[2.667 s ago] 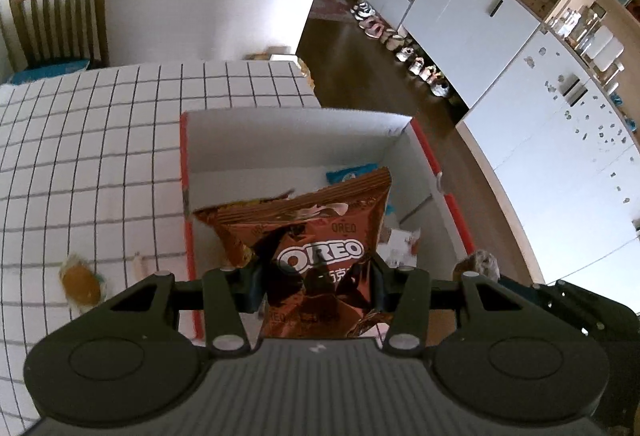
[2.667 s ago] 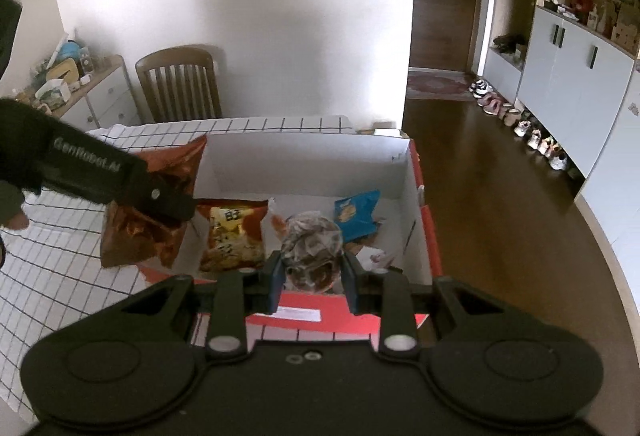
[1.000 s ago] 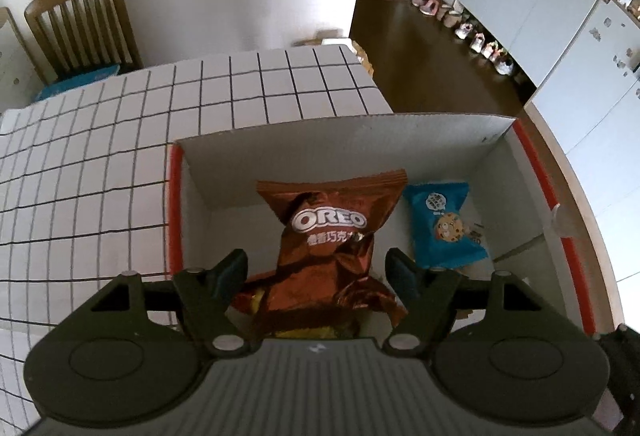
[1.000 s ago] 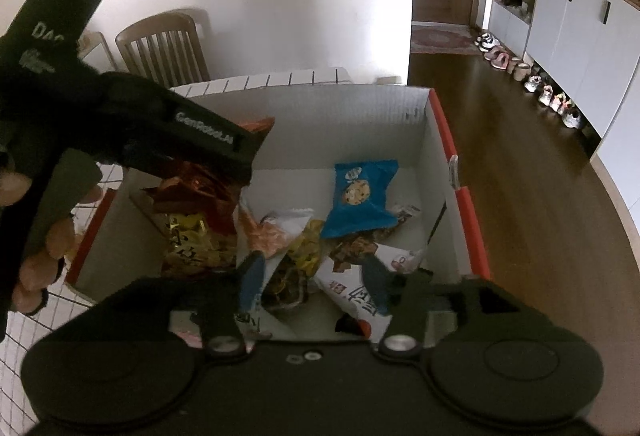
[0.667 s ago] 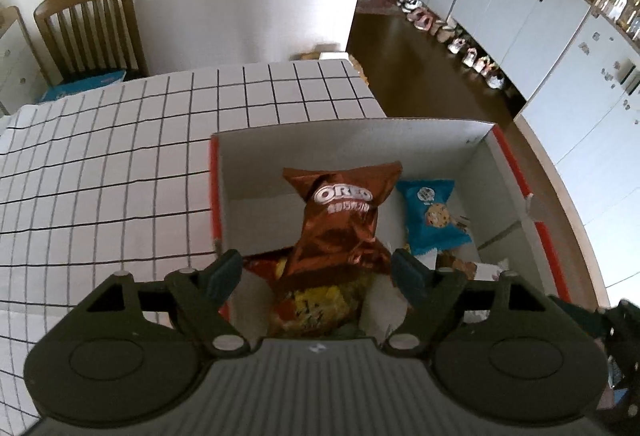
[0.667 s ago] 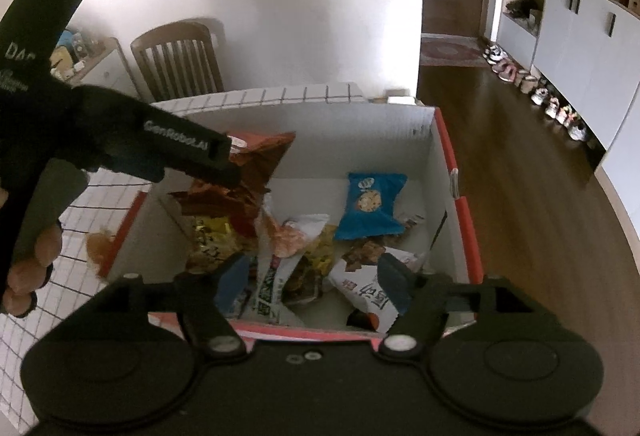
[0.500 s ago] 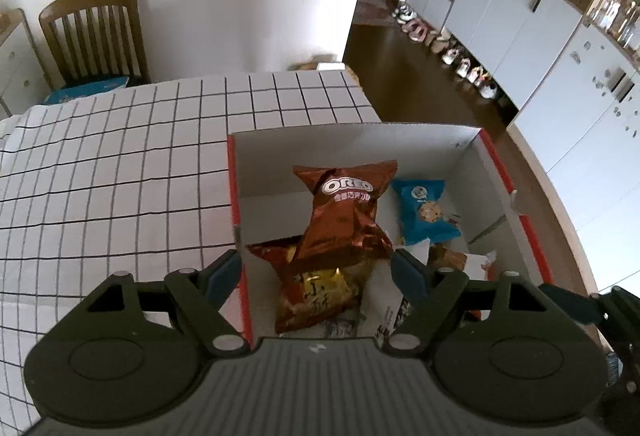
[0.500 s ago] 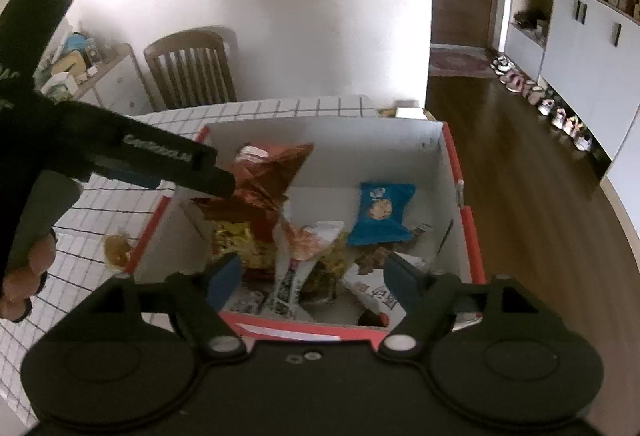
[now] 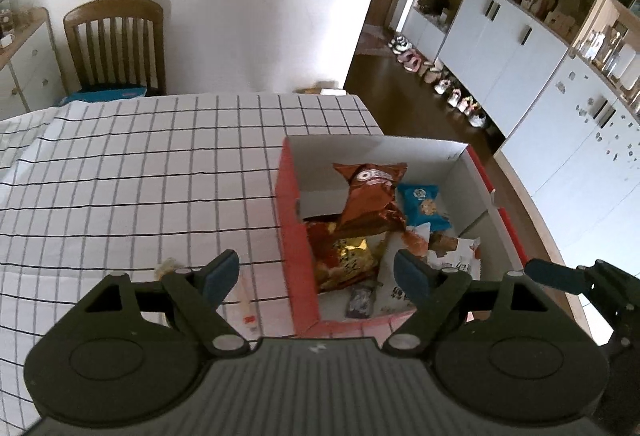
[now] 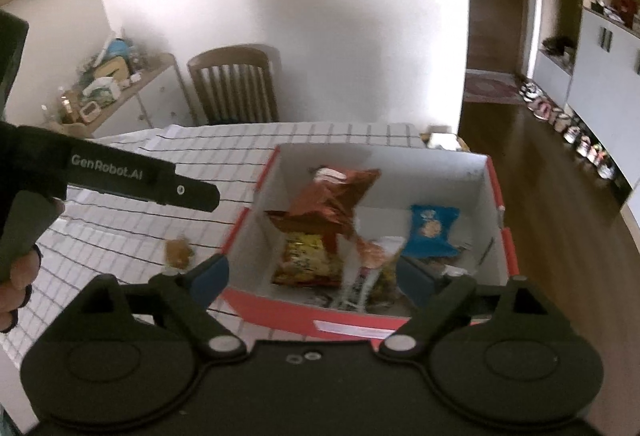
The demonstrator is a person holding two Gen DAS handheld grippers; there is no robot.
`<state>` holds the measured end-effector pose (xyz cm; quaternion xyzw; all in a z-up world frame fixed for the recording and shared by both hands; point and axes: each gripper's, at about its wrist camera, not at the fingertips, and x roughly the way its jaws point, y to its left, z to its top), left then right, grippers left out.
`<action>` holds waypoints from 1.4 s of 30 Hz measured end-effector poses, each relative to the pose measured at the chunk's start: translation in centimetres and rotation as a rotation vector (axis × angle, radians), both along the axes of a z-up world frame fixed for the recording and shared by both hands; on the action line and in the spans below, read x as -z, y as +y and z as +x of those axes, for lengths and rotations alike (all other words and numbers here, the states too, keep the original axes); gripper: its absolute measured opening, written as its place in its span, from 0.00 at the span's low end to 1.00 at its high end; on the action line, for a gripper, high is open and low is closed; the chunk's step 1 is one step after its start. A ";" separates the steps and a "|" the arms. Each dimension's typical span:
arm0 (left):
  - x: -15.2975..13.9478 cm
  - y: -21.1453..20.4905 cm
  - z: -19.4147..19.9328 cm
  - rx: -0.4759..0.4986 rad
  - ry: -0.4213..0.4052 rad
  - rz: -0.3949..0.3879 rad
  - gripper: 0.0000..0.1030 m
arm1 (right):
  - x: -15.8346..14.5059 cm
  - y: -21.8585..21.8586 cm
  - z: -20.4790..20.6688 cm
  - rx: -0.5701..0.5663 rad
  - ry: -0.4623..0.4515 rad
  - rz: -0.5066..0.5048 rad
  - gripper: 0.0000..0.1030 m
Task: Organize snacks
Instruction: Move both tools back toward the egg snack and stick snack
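A red-and-white cardboard box [image 9: 288, 196] [image 10: 496, 188] stands on the checked tablecloth with several snacks inside. A brown Oreo bag [image 9: 370, 196] [image 10: 328, 204] leans upright over a yellow snack bag [image 9: 348, 256] [image 10: 306, 260]. A blue cookie packet [image 9: 424, 206] [image 10: 432, 232] lies to its right. My left gripper [image 9: 316, 268] hovers above the box's near left corner, jaws opening, nothing between them. My right gripper [image 10: 312, 274] hangs over the box's near wall, jaws also opening and empty. A small wrapped snack [image 9: 168, 266] [image 10: 178, 252] and a stick packet [image 9: 244, 300] lie on the cloth left of the box.
The checked tablecloth [image 9: 120, 176] stretches left of the box. A wooden chair [image 9: 116, 44] stands behind the table, a cluttered sideboard [image 10: 120, 104] beside it. The table's right edge drops to a wooden floor with shoes [image 9: 440, 80] along white cabinets. A hand [image 10: 16, 276] holds the left gripper.
Both grippers have let go of their snacks, risen and drawn back from the box with jaws widening. The Oreo bag stays leaning inside the box.
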<state>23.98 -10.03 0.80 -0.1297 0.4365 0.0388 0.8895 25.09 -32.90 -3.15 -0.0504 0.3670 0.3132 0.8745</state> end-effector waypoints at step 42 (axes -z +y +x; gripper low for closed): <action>12.2 15.3 -0.5 -0.235 0.172 -0.163 0.98 | 10.0 18.5 -5.1 0.029 0.042 -0.135 0.62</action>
